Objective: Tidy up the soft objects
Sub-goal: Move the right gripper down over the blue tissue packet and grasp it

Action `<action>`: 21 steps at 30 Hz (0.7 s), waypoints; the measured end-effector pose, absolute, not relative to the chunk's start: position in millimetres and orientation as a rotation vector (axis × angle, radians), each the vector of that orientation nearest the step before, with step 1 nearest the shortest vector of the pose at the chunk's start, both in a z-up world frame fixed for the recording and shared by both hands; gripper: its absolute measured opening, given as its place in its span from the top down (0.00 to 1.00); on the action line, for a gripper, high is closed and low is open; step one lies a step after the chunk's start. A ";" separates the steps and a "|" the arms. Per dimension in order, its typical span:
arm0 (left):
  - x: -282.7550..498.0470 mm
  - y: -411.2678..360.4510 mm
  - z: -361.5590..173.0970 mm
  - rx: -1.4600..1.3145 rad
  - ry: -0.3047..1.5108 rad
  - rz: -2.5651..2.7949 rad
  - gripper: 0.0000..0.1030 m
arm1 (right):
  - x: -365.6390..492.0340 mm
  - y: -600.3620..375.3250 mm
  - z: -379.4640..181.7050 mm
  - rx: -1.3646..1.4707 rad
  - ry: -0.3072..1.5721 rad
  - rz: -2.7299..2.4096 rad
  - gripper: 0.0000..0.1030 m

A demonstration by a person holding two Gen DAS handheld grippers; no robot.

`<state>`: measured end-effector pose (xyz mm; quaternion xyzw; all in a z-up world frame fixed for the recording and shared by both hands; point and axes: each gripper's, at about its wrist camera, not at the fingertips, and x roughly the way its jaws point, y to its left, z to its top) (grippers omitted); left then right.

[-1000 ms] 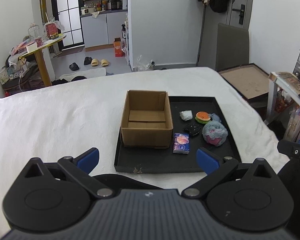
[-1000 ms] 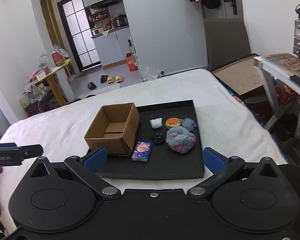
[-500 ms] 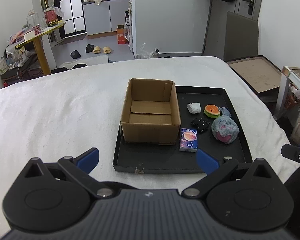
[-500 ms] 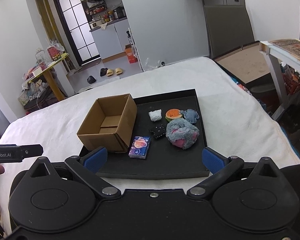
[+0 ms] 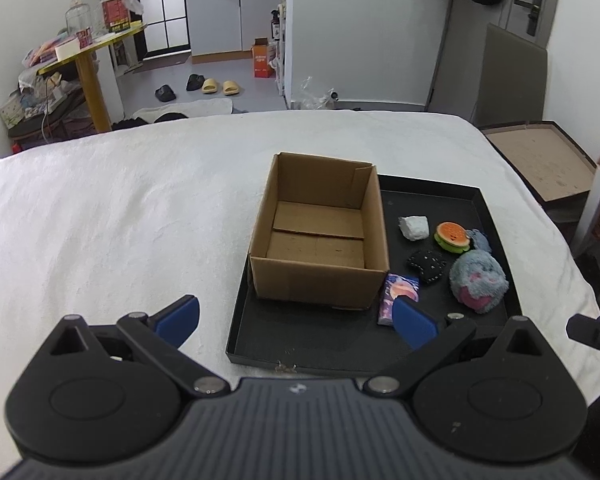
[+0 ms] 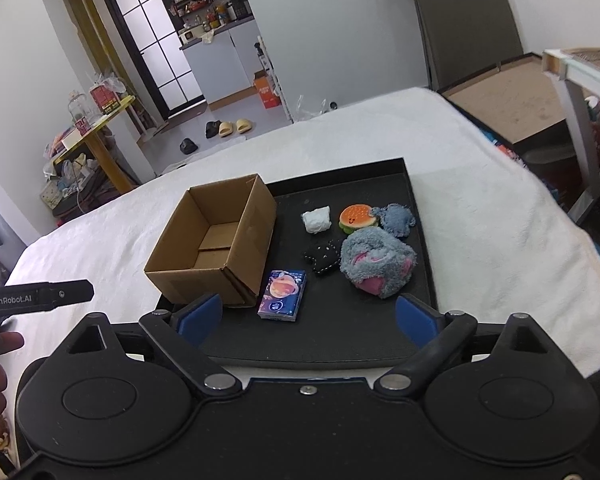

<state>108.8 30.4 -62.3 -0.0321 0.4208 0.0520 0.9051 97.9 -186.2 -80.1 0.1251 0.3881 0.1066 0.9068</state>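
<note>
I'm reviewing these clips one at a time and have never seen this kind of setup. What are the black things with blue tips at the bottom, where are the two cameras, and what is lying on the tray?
There is no robot: a person holds one handheld gripper per hand, each with a fisheye camera looking along its blue-padded fingers. The left gripper and right gripper are both open and empty. On a white bed sits a black tray holding an empty cardboard box. Beside the box lie a tissue packet, a white wad, a burger toy, a small blue plush, a black dotted pouch and a fluffy grey-pink bundle.
</note>
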 end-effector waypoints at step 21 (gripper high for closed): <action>187.0 58.5 -109.5 -0.134 0.927 0.213 0.40 | 167.6 -162.6 -137.0 0.315 0.947 0.301 0.33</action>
